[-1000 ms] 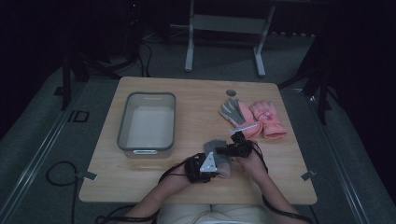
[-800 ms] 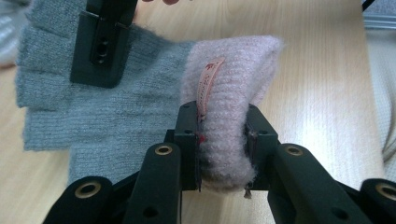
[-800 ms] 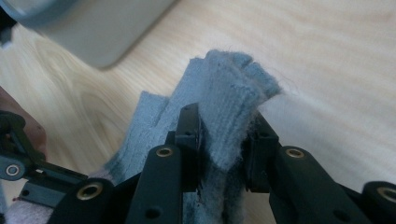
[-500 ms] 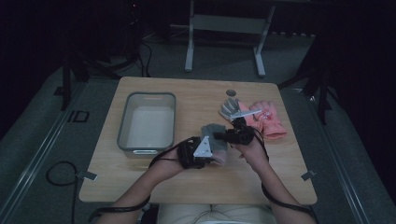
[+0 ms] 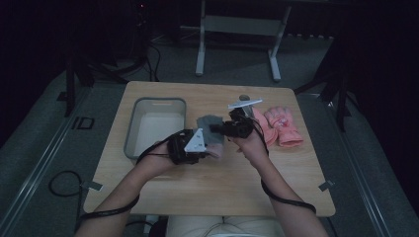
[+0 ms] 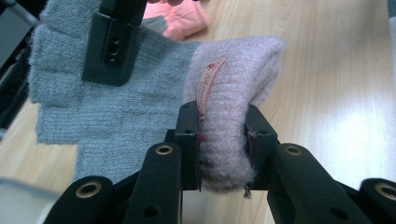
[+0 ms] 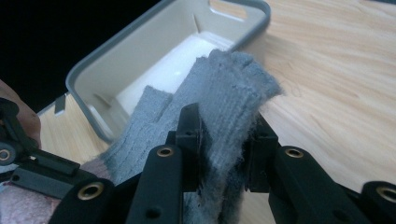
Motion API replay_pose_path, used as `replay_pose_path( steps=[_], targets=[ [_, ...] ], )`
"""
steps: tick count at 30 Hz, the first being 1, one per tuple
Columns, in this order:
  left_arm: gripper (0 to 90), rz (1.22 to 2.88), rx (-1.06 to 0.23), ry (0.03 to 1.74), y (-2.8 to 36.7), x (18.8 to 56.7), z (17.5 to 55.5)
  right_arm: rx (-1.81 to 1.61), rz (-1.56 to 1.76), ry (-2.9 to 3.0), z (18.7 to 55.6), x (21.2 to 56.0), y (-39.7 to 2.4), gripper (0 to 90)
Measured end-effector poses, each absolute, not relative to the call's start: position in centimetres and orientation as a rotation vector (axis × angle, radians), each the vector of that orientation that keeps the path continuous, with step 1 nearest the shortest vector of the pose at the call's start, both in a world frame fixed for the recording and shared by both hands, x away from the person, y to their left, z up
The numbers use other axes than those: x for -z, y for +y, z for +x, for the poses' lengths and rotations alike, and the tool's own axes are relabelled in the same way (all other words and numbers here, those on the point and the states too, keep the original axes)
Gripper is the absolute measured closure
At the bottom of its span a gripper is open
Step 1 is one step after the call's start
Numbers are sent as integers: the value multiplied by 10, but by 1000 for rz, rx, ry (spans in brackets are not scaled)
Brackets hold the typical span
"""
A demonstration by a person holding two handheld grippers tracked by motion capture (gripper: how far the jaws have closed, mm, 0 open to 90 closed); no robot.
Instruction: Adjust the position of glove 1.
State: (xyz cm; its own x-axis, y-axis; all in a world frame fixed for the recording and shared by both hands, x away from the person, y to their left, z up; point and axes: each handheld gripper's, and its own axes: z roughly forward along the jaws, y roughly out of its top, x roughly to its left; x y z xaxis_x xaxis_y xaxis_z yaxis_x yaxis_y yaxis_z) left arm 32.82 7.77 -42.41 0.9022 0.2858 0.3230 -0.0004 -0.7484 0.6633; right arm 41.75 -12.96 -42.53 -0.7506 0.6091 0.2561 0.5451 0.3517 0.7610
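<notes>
A grey knitted glove [image 5: 208, 123] with a pale lilac cuff [image 6: 233, 79] hangs above the table between both grippers. My left gripper [image 5: 213, 149] is shut on the cuff, which bulges out between its pads [image 6: 223, 140]. My right gripper [image 5: 214, 127] is shut on the finger end of the glove [image 7: 229, 84], and the cloth is pinched between its jaws [image 7: 224, 140]. In the left gripper view, one black jaw of the right gripper [image 6: 112, 46] presses on the grey fingers. The glove is stretched flat between the two grips.
A grey plastic bin [image 5: 132, 129] stands at the left of the table, its rim [image 7: 140, 51] just behind the held glove. A pair of pink gloves [image 5: 284, 126] lies at the right. A small round object [image 5: 244, 97] sits near the far edge.
Both hands have risen and moved away from the person toward the table's middle, carrying the grey glove between them. Both grips stay as they were.
</notes>
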Motion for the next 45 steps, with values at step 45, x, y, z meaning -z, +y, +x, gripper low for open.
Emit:
replay_pose_path(
  steps=[45],
  targets=[
    [719,2649,-403,355,205,477,401,-1197,999,2706,494,484,41,709]
  ],
)
